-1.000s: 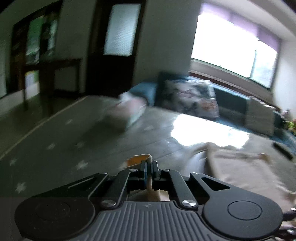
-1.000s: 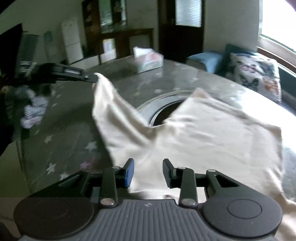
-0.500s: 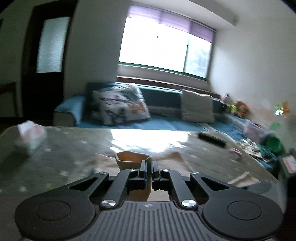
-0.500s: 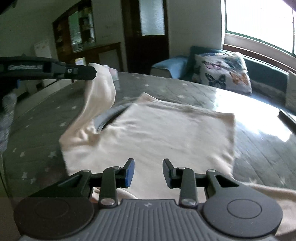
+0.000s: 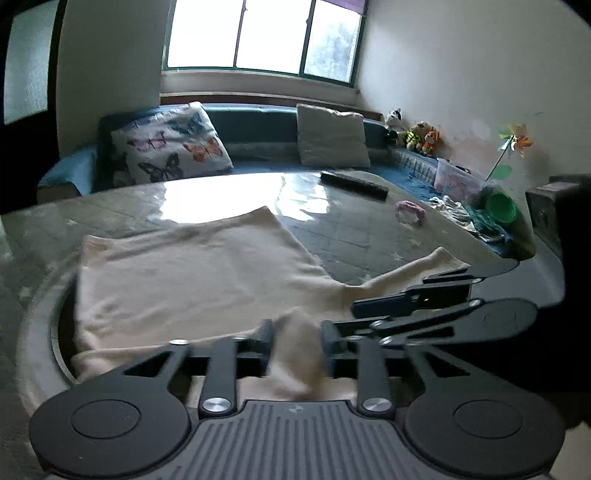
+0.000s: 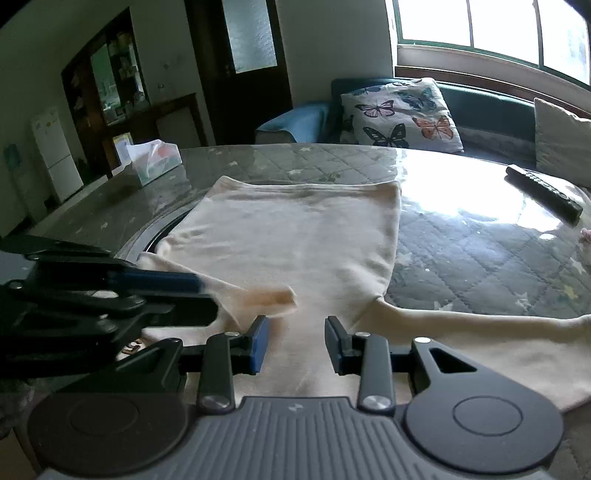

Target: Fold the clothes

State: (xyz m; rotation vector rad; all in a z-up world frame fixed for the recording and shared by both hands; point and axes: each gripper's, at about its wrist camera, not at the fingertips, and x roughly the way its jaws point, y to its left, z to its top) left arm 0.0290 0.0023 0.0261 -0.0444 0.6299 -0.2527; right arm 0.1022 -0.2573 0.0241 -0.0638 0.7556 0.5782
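Left wrist: cream garment [image 5: 199, 273] fold between opening left gripper [image 5: 297, 345] jaws

Bright window [image 5: 258, 35] — teal sofa [image 5: 258, 122], butterfly cushion [image 5: 170, 144]

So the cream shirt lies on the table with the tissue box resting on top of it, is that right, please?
Not quite. The cream shirt does lie on the table, but the tissue box is not on top of it: it stands on the table apart from the shirt, beyond its far left corner. The right wrist view shows this.
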